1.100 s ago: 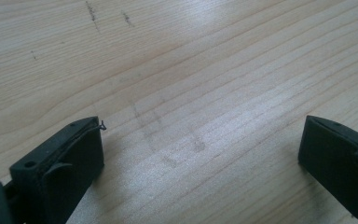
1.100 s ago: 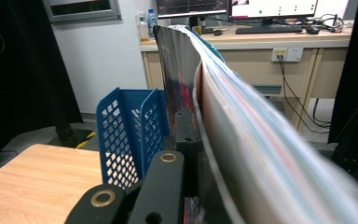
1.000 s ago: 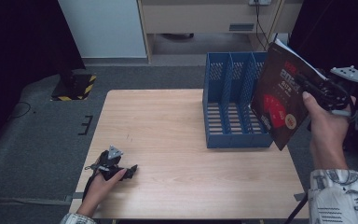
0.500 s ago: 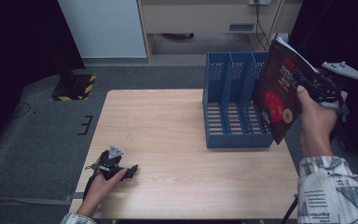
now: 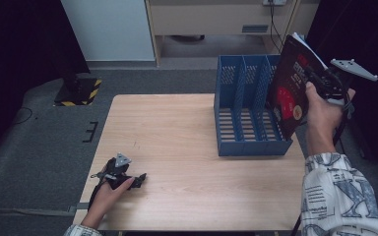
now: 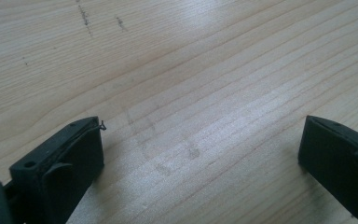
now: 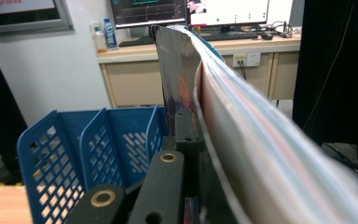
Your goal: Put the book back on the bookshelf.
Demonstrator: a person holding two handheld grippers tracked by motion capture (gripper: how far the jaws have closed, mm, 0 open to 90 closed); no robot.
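Right gripper clamped on a dark red-printed glossy magazine, held upright just right of the blue plastic three-slot file rack, probably above its rightmost slot; left gripper rests spread on the wooden table.

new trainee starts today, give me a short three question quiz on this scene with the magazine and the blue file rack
1. True or false: the left gripper holds the magazine.
2. How many compartments does the blue file rack have? A) two B) three C) five
3. Fill in: the left gripper rests on the wooden ____ with its jaws ____.

Key
1. False. The right gripper is shut on the magazine's edge and holds it upright in the air, at the rack's right end; the left one holds nothing.
2. B, three, all seemingly empty.
3. Table; open, with bare wood between them in the left gripper view.
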